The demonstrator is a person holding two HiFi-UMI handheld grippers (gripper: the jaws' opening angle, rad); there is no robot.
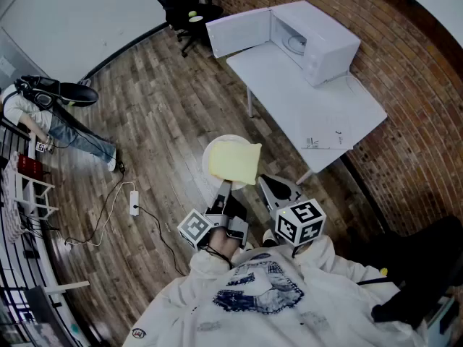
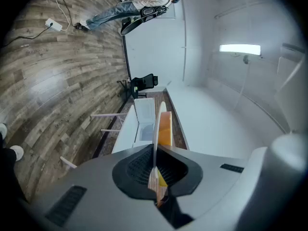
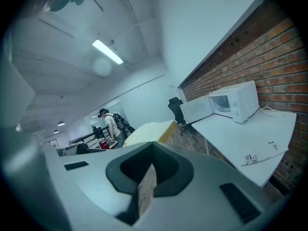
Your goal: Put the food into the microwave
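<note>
At the far left a person [image 1: 69, 134] is by the railing, and a power strip [image 1: 134, 202] lies on the wood floor between them and you. Your left gripper [image 1: 226, 189] is clamped on the near rim of a white plate [image 1: 210, 150]; in the left gripper view that rim runs edge-on between the jaws. The plate is held level above the floor, well apart from the table [image 1: 318, 118]. The food [image 1: 235, 161], a pale yellow slab (one darker orange edge shows in the left gripper view), lies on the plate and overhangs its right side. Your right gripper [image 1: 270, 182] sits just beside the food's near right corner with its jaws drawn together and nothing between them; only a sliver of floor shows in the slit. Further right, the white table stands along the brick wall, and the microwave [image 1: 318, 38] on its far end has its door [image 1: 237, 31] swung wide open.
</note>
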